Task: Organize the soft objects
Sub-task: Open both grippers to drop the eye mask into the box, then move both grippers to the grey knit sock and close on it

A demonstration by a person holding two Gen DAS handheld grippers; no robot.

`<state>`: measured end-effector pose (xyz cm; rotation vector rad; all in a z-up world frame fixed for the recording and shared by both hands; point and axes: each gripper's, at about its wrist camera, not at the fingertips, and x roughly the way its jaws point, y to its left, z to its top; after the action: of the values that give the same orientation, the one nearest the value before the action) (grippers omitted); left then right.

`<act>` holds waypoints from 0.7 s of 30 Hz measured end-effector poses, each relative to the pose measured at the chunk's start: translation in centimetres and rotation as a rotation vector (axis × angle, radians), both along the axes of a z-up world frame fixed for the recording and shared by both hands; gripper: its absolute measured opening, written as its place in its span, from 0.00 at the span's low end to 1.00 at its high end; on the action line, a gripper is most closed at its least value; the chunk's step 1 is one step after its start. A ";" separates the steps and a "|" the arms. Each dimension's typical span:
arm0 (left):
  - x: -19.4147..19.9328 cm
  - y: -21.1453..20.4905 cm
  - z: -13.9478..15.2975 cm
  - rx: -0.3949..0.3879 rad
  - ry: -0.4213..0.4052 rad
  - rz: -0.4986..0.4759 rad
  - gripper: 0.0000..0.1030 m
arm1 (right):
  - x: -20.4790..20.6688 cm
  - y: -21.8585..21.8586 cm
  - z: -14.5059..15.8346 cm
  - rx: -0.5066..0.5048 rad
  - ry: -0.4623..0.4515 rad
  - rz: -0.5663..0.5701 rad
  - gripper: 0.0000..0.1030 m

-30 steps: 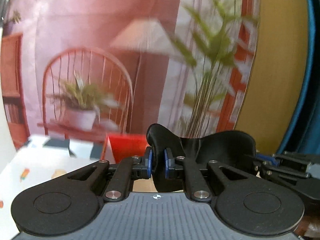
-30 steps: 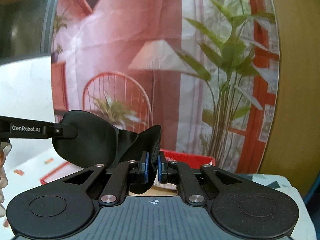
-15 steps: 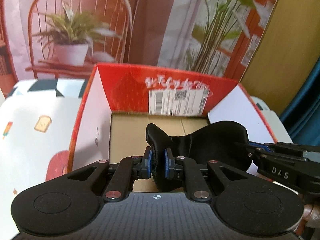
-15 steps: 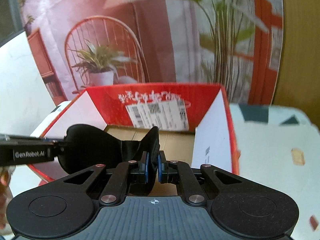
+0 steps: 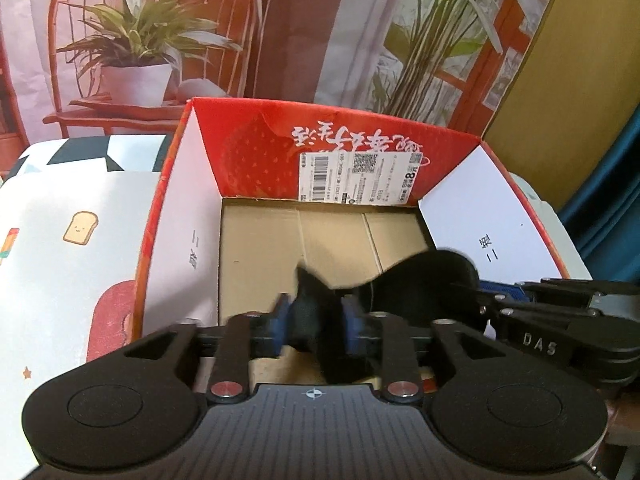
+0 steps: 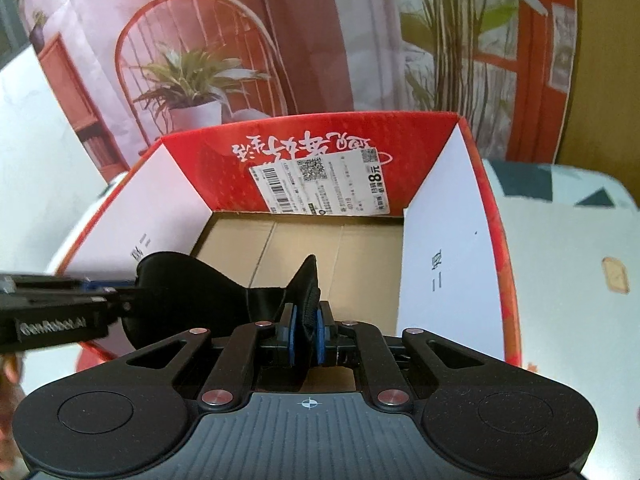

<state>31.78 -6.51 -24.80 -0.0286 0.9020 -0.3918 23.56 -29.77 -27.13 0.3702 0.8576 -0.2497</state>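
Observation:
A black soft eye mask hangs between my two grippers over an open red and white cardboard box. My left gripper has its blue pads parted a little, with one end of the mask still between them and blurred. My right gripper is shut on the other end of the mask. The right gripper also shows in the left wrist view, and the left gripper in the right wrist view. The box floor is bare brown cardboard.
The box stands on a white table cover with printed toast and ice lolly pictures. A backdrop printed with a chair, potted plants and a lamp stands close behind the box. A blue curtain is at the right.
Both grippers tipped down from facing the backdrop and moved the mask over the box. The left gripper's pads have spread apart around the mask end.

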 end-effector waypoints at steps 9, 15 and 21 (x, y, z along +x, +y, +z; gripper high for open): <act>-3.3 1.6 3.5 -0.022 -0.178 -0.001 0.86 | -1.6 1.0 2.8 -0.214 -0.043 -0.021 0.46; -7.5 3.2 5.4 -0.009 -0.315 0.049 0.96 | -5.1 1.8 5.6 -0.221 -0.183 -0.027 0.83; -11.5 4.1 5.9 0.015 -0.421 0.110 1.00 | -9.1 3.7 7.2 -0.242 -0.304 -0.064 1.00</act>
<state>20.26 -2.39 -18.87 0.0180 0.4852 -0.2735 14.44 -26.04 -19.94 0.2018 0.5100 -0.3437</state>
